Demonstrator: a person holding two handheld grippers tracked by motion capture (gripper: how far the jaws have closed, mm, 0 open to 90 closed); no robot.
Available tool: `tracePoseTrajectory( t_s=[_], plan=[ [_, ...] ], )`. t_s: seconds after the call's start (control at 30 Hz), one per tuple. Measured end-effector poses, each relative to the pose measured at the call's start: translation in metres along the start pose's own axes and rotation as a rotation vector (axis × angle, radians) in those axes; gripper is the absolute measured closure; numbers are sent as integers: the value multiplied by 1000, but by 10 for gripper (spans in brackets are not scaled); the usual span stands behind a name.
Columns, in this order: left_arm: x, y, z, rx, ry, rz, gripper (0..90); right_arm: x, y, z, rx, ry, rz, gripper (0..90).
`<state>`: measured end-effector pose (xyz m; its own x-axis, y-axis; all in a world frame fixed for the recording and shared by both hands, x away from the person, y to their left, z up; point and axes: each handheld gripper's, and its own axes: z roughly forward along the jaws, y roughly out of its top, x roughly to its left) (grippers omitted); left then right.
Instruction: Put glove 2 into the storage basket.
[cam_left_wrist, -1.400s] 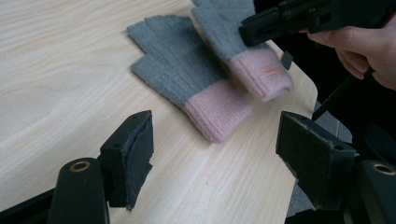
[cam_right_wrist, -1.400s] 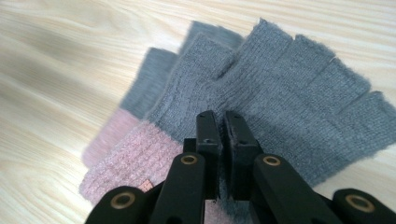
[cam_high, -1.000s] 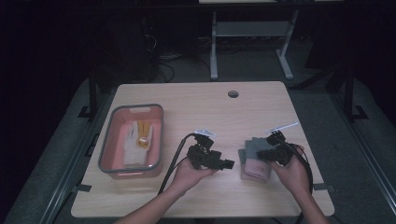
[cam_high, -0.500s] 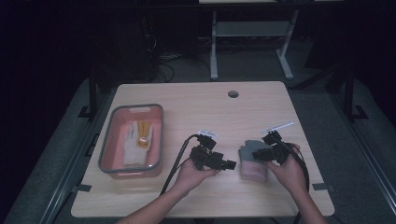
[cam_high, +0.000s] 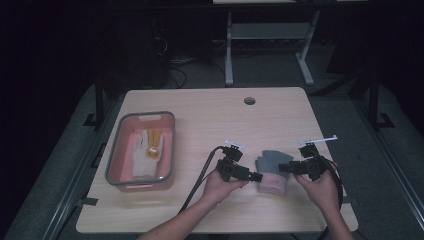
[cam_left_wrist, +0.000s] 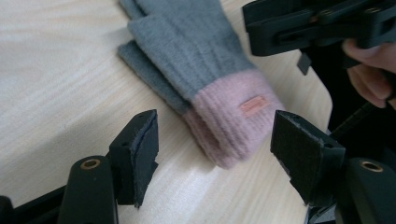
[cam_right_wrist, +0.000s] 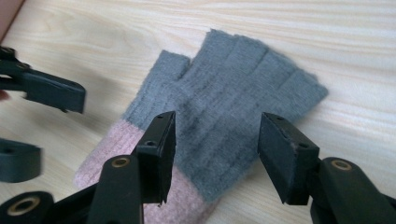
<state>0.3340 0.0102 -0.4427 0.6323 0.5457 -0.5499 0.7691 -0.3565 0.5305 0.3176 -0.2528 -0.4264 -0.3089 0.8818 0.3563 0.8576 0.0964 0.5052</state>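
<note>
Grey-and-pink glove (cam_high: 271, 171) lies flat on the table (cam_high: 210, 115), at 5 o'clock. Left gripper (cam_high: 256, 176) and right gripper (cam_high: 281, 168) flank it, jaws open, empty. Risk: pinching 1 layer, glove sliding.

A grey knit glove (cam_high: 271, 169) with a pink cuff lay flat, low and right of centre, on the worktop (cam_high: 210, 115).

A glove (cam_high: 271, 170) lies between both tools, a tray (cam_high: 116, 160) well to its left.
</note>
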Motion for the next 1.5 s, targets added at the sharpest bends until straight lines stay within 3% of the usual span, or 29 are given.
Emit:
tracePoseTrajectory(
  t_s=[0.17,0.27,0.53,0.83,1.07,1.27,1.37,1.5],
  plan=[
    [2,-3,11,16,-12,-31,330,-7,-5,1,-7,23,26,446],
    [2,-5,18,21,-39,-62,335,-14,-10,4,-21,44,51,444],
    [2,-6,28,54,-49,-93,366,-26,-18,12,-23,75,115,440],
    [1,-5,34,72,-58,-89,478,-32,-19,20,-26,109,154,458],
    [2,-2,37,71,-54,-88,544,-30,-19,23,-32,111,174,555],
    [7,0,39,67,-87,-114,607,-30,-22,27,-38,149,208,679],
    [10,0,40,53,-113,-143,634,-31,-22,28,-40,154,218,723],
    [9,0,39,25,-105,-138,643,-34,-22,27,-49,179,238,763]
  ],
)
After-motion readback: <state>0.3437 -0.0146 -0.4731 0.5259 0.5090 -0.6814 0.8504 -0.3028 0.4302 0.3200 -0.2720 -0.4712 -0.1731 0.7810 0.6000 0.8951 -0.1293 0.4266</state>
